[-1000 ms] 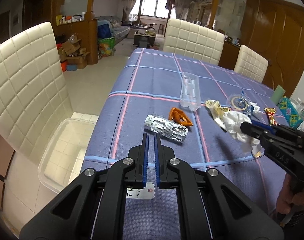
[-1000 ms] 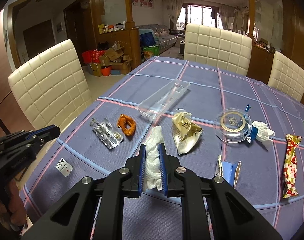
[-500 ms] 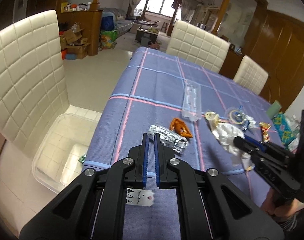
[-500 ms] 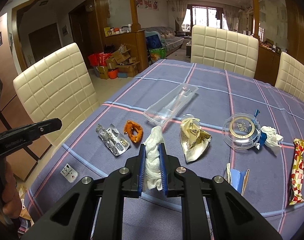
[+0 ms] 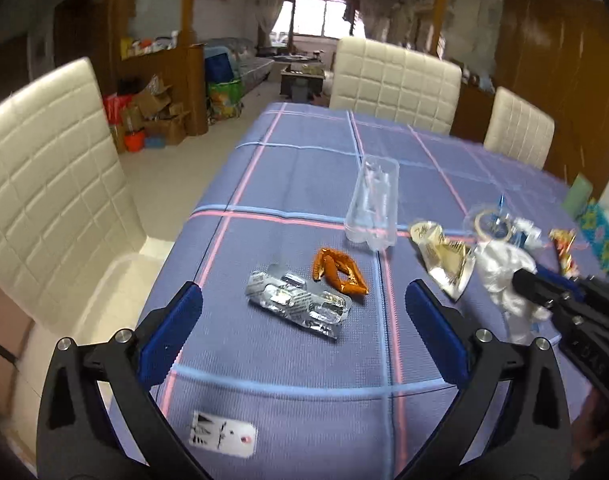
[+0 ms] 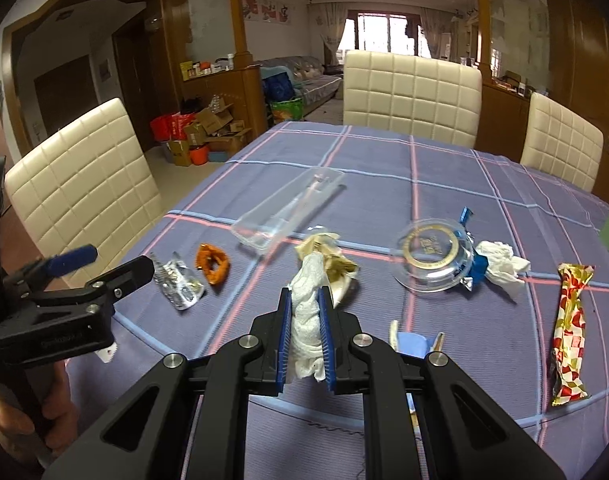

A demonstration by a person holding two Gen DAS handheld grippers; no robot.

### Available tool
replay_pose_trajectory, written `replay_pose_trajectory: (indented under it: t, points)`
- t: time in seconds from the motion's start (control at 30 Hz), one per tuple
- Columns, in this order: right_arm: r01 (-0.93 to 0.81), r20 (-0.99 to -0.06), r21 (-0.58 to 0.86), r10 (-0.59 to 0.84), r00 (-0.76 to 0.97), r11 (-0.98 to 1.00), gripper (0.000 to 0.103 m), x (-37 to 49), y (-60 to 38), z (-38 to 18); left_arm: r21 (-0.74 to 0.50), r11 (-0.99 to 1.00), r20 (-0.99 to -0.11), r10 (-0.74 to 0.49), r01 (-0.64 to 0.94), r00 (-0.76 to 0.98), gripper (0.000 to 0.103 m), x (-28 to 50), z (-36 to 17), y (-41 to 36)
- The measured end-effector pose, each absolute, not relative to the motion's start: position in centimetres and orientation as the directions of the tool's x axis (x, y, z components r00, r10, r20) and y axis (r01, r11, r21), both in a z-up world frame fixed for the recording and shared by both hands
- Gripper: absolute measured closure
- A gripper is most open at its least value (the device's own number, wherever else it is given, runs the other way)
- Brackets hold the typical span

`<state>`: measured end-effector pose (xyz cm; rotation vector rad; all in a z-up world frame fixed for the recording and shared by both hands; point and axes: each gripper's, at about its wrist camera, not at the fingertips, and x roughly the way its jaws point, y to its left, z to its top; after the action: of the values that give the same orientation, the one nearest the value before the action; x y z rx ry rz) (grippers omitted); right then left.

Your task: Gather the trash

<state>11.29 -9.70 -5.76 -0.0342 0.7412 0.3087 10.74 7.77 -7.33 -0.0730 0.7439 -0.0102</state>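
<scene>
From my left wrist view, my left gripper (image 5: 303,320) has its blue-padded jaws spread wide and empty over the blue checked tablecloth (image 5: 288,184), with the silver blister pack (image 5: 298,305) lying on the cloth between and just ahead of them. The orange wrapper (image 5: 338,271) lies just beyond the pack, touching or nearly touching it, and the clear plastic tray (image 5: 372,208) lies farther out. A small white tag (image 5: 222,435) lies on the cloth close below my jaws. To the right, my right gripper (image 5: 522,280) holds the white crumpled tissue (image 5: 504,276) beside a gold wrapper (image 5: 444,258). From my right wrist view, my right gripper (image 6: 304,324) has its jaws pinching the white crumpled tissue (image 6: 306,312), which sticks up between the blue pads, lifted above the tablecloth (image 6: 444,184). Just behind it lies the gold wrapper (image 6: 336,256); to the right are a round clear lid (image 6: 432,256), another white tissue wad (image 6: 502,266) and a red-and-gold candy wrapper (image 6: 570,332). My left gripper (image 6: 104,262) shows at the left, open beside the blister pack (image 6: 176,280).
</scene>
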Motion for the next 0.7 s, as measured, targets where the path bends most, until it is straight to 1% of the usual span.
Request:
replay_pose_trajectory:
  t: [0.07,0.27,0.33,0.4,0.43,0.47,0.53,0.67,0.7]
  points:
    - [-0.285,-0.673,0.085,0.266,0.69,0.955,0.089,11.6,-10.0,-6.0,-0.058,0.998,-0.693,-0.048,0.01,0.72,0.003,11.6,-7.9,7.4]
    - [-0.281,-0.688,0.1,0.27,0.673,0.955,0.089,12.5,-10.1,-6.9,0.017,0.998,-0.736,-0.03,0.063,0.677,0.004,13.7,-9.9,7.2]
    - [-0.28,-0.694,0.104,0.272,0.666,0.954,0.089,12.8,-9.9,-7.1,0.005,0.997,-0.75,-0.046,0.075,0.66,0.009,14.3,-10.5,7.6]
    - [-0.282,-0.7,0.102,0.27,0.661,0.954,0.089,12.9,-9.7,-7.4,-0.008,0.997,-0.769,-0.057,0.08,0.637,0.027,14.7,-11.1,7.8]
    - [-0.283,-0.704,0.099,0.268,0.658,0.954,0.089,13.0,-9.5,-7.5,-0.018,0.997,-0.779,-0.065,0.081,0.624,0.03,15.0,-11.4,7.9]
    - [-0.284,-0.706,0.097,0.267,0.656,0.954,0.089,13.1,-9.4,-7.6,-0.031,0.996,-0.781,-0.075,0.082,0.62,0.03,15.1,-11.6,8.1]
    - [-0.285,-0.711,0.094,0.265,0.652,0.954,0.089,13.1,-9.2,-7.7,-0.038,0.995,-0.771,-0.086,0.089,0.63,0.033,14.8,-11.5,8.3]
    - [-0.291,-0.716,0.088,0.264,0.646,0.953,0.089,13.2,-8.7,-7.7,-0.059,0.995,-0.767,-0.098,0.083,0.634,0.033,14.3,-11.5,8.9]
    - [-0.294,-0.716,0.085,0.264,0.647,0.952,0.089,13.2,-8.6,-7.7,-0.069,0.994,-0.766,-0.104,0.08,0.635,0.047,14.1,-11.4,9.2]
